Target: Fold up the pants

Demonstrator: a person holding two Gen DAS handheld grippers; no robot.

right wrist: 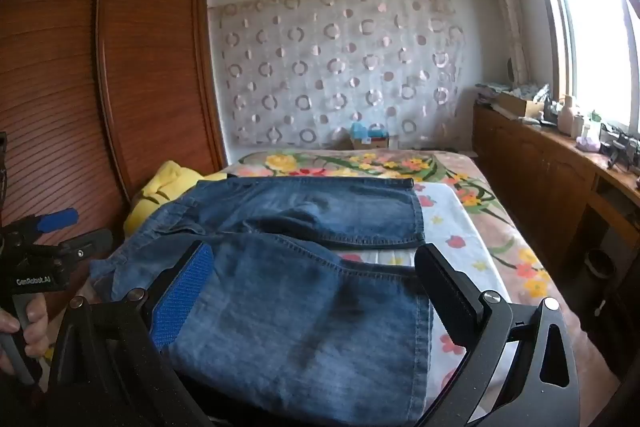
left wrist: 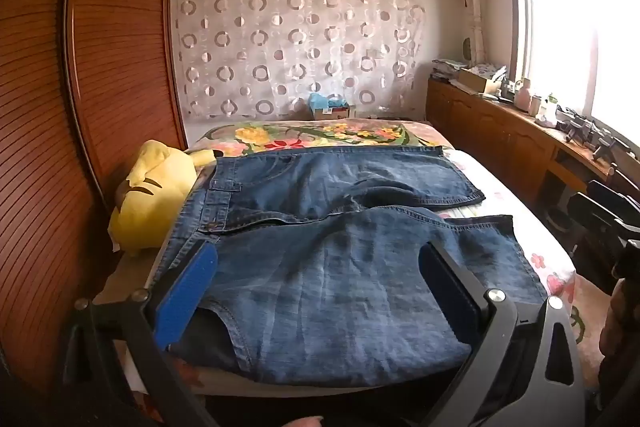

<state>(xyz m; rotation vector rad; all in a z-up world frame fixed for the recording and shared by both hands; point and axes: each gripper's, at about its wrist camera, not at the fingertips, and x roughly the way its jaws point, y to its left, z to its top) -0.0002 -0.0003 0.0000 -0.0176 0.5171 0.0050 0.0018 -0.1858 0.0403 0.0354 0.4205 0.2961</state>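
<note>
Blue denim short pants (left wrist: 320, 247) lie spread flat on the bed, waistband to the left, both legs pointing right. They also show in the right wrist view (right wrist: 304, 287). My left gripper (left wrist: 320, 259) is open above the near leg by the waistband, holding nothing. My right gripper (right wrist: 314, 259) is open above the near leg's hem end, holding nothing. The left gripper (right wrist: 60, 231) also shows at the left edge of the right wrist view, held in a hand.
The bed (left wrist: 560, 267) has a floral sheet. A yellow plush toy (left wrist: 152, 195) lies beside the waistband at the left. A wooden wardrobe (left wrist: 80, 87) stands left. A cluttered wooden cabinet (left wrist: 500, 123) runs along the right under the window.
</note>
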